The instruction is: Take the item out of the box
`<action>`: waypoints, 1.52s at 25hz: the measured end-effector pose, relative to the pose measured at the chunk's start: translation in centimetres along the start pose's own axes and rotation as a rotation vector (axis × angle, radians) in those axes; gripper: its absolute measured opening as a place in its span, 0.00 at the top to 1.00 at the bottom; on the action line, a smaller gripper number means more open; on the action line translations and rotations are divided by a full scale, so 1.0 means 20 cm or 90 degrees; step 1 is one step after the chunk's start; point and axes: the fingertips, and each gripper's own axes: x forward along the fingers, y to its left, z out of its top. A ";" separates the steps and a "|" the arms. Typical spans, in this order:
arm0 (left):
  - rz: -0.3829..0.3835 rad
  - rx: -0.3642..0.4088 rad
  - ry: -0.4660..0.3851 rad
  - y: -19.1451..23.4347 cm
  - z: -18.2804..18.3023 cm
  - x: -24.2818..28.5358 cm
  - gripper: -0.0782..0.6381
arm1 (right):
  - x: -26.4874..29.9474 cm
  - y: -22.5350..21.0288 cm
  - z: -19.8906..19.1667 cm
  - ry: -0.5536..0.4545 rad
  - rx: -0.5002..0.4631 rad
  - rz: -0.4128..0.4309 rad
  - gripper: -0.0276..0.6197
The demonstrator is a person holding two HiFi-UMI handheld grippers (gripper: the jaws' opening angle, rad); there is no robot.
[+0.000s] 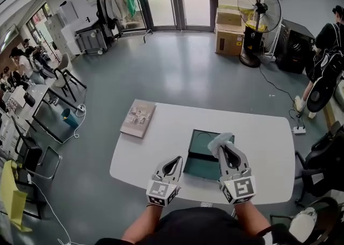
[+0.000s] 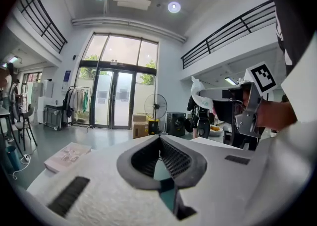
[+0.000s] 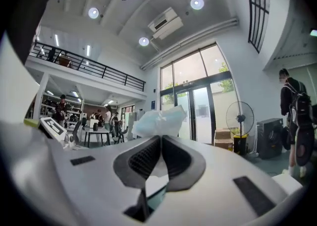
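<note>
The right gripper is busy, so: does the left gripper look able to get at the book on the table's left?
Probably yes: the left gripper is shut on nothing, and only bare table lies between it and the book.

The right gripper [image 1: 222,149] covers the near right corner of the teal box [image 1: 196,142], and its closed jaws hide the lower end of the pale crumpled item [image 3: 157,120]. The cover print of the booklet [image 1: 137,118] is too small to read.

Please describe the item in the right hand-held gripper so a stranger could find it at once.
On the white table lies an open dark green box. Over it, the right hand-held gripper pinches a pale item, the only crumpled thing there.
</note>
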 end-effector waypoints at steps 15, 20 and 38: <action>-0.038 0.010 -0.036 0.00 0.08 -0.01 0.87 | -0.08 -0.08 0.10 -0.085 0.010 -0.047 0.93; -0.033 0.013 -0.035 -0.01 0.08 -0.01 0.87 | -0.08 -0.08 0.06 -0.071 -0.029 -0.037 0.94; -0.022 0.015 -0.024 0.02 0.07 0.01 0.87 | -0.06 -0.08 0.01 -0.045 -0.044 -0.033 0.94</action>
